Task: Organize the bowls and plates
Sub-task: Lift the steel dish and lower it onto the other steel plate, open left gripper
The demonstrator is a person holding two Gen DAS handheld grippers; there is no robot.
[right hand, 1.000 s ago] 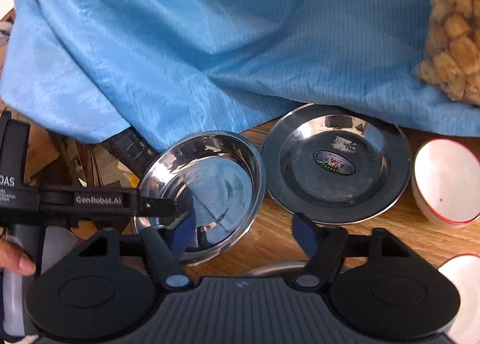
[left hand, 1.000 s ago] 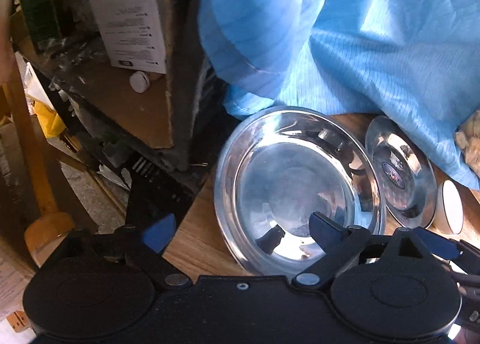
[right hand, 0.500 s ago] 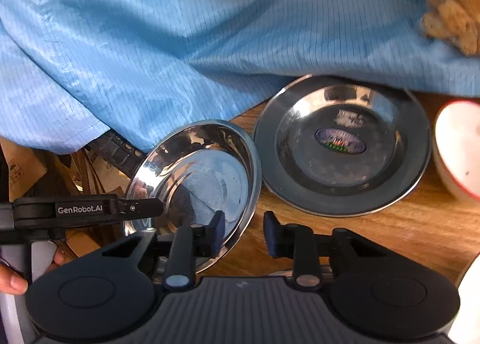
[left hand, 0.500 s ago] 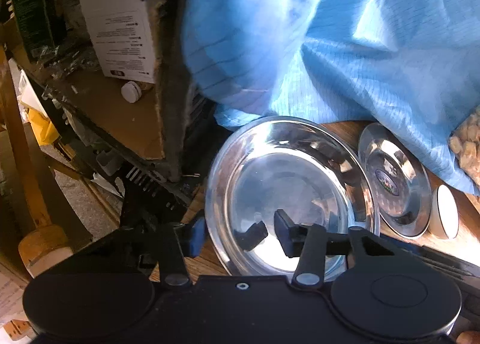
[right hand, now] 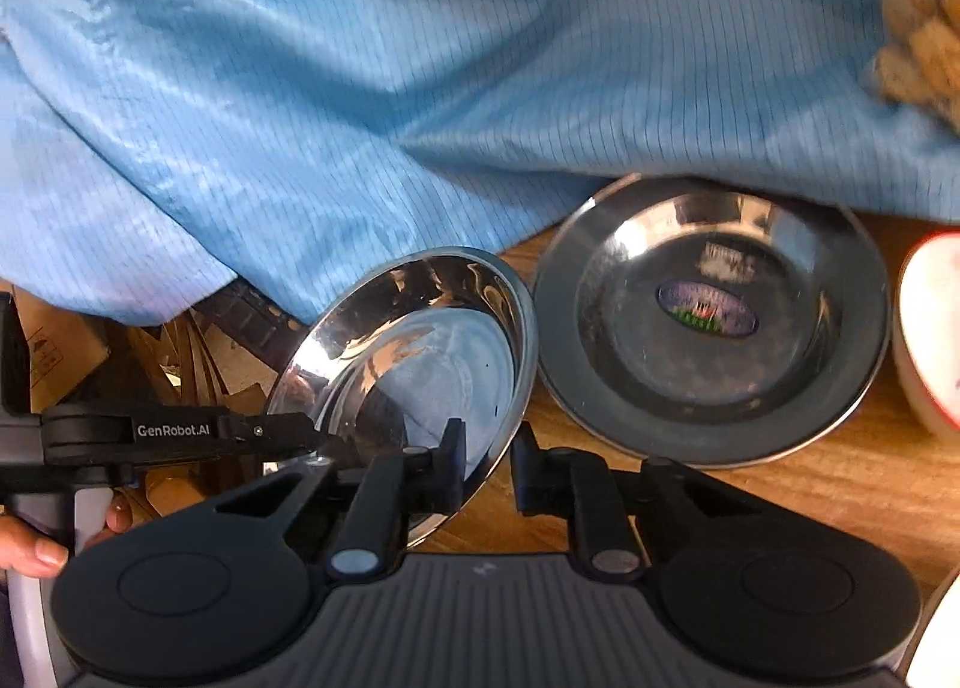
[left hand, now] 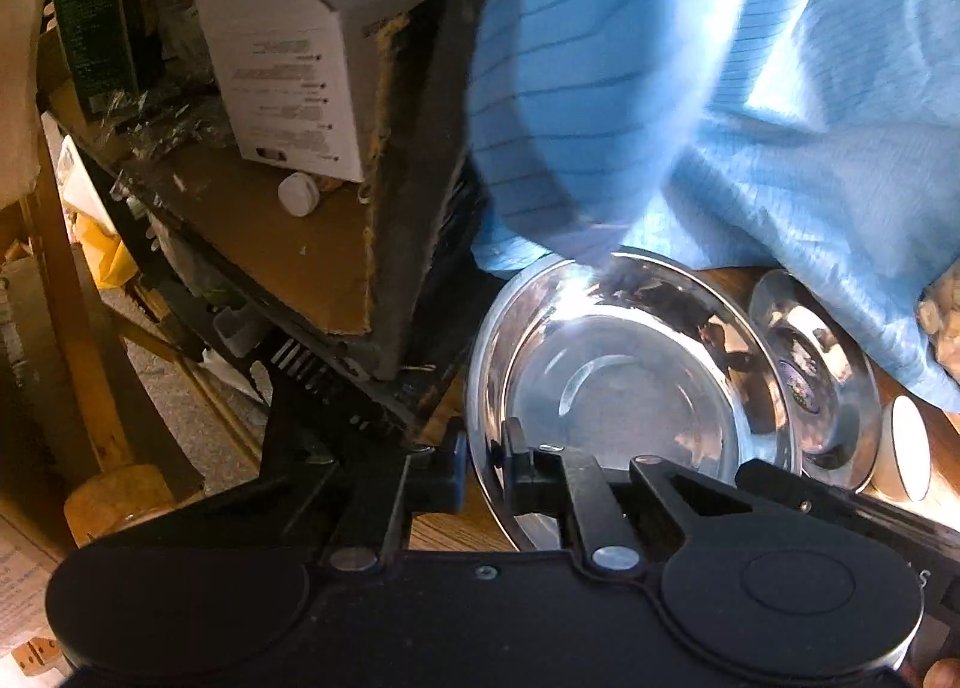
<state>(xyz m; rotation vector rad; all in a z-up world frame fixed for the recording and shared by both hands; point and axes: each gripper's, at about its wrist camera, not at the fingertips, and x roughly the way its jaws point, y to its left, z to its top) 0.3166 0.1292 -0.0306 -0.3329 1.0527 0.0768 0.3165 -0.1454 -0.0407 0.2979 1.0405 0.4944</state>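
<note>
A: L fingers clamped on bowl rim at its 7 o'clock, one pad in, one out. Bowl tilted, far rim up.
B: R gripper?
A: Fingers close together; bowl rim sits in the gap, contact not clear. Can't tell if it's pinching.
B: Where's bowl vs plate?
A: In R view bowl at 9 o'clock of plate, rims nearly touching. L is the arm carrying it.
B: Surface, room?
A: Wood table, plate flat on it. Blue cloth drapes over plate's 12 o'clock edge; white cup at its 3. Tight fit imo, watch the cloth.
</note>
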